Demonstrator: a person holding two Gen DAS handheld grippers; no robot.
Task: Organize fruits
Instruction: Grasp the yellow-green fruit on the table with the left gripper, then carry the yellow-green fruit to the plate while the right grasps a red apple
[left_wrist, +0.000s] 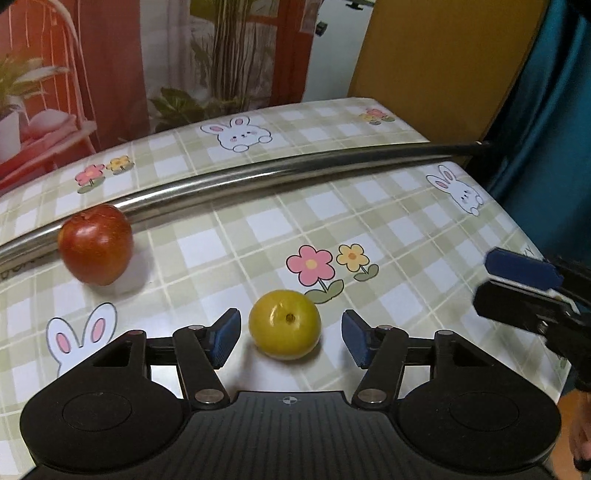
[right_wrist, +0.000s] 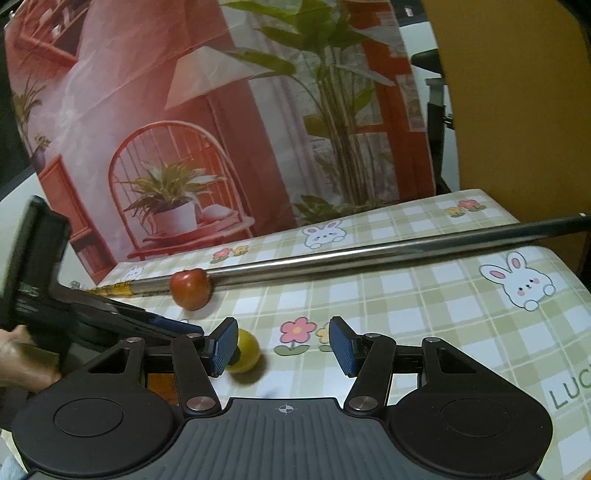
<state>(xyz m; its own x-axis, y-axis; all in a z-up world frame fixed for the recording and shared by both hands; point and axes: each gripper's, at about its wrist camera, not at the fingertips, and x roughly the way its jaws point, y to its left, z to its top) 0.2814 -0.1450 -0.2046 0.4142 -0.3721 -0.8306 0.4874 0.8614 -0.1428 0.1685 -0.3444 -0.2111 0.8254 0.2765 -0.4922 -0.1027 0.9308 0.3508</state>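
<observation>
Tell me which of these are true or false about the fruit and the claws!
1. The yellow fruit sits between the left claw's open fingers. True.
2. The red apple lies next to the metal pole. True.
3. The right claw is holding the red apple. False: it is open and empty.
4. The yellow fruit is on top of the metal pole. False: it rests on the checked tablecloth.

Red apple (left_wrist: 95, 244), yellow fruit (left_wrist: 284, 324), green-checked cloth (left_wrist: 406, 221) w/ bunnies & flowers; claw pads (left_wrist: 226, 338) prob. blue.
</observation>
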